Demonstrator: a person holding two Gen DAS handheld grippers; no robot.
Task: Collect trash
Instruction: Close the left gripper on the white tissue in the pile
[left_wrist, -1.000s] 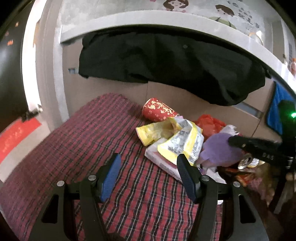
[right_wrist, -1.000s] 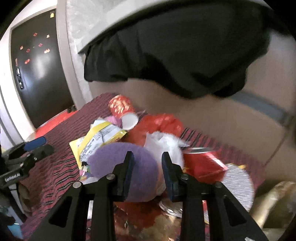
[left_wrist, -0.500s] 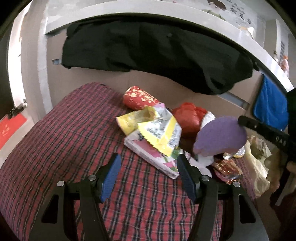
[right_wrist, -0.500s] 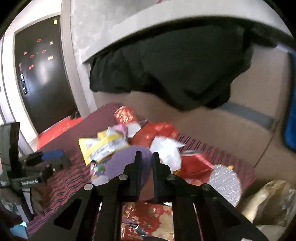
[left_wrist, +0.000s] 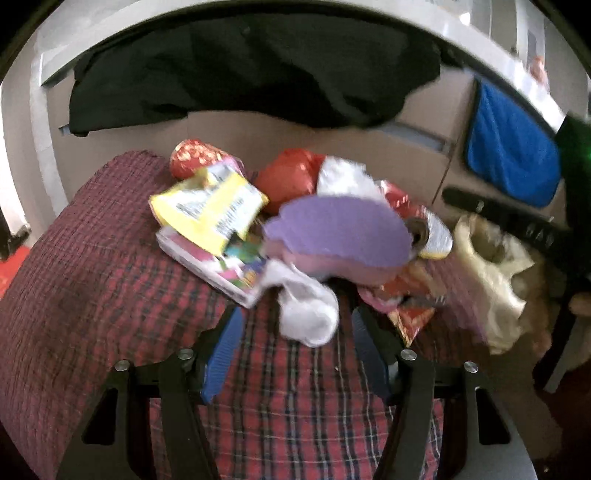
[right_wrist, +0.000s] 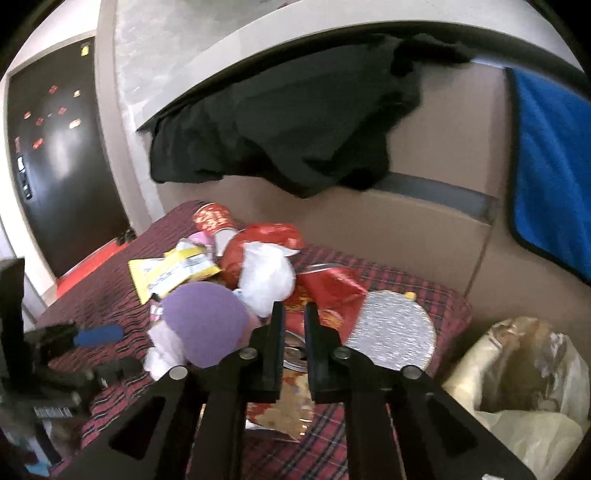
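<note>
A pile of trash lies on the red plaid cloth (left_wrist: 92, 295): a purple foam piece (left_wrist: 340, 232), a yellow snack bag (left_wrist: 210, 206), a red paper cup (left_wrist: 192, 155), white crumpled tissue (left_wrist: 306, 310), red wrappers and a silver foil disc (right_wrist: 395, 332). My left gripper (left_wrist: 295, 339) is open, its blue pads either side of the white tissue. My right gripper (right_wrist: 293, 325) has its jaws a small gap apart with nothing between them, just right of the purple piece (right_wrist: 203, 325). The purple piece lies loose on the pile.
A pale yellowish plastic bag (right_wrist: 517, 387) stands open at the right edge of the cloth; it also shows in the left wrist view (left_wrist: 495, 277). A cardboard wall (right_wrist: 406, 229) with a black garment (right_wrist: 288, 122) and a blue towel (right_wrist: 554, 177) stands behind.
My right gripper shut on the purple piece, lifted it, then let go; its jaws now stand slightly apart and the piece lies to the left. My left gripper moved forward to the white tissue.
</note>
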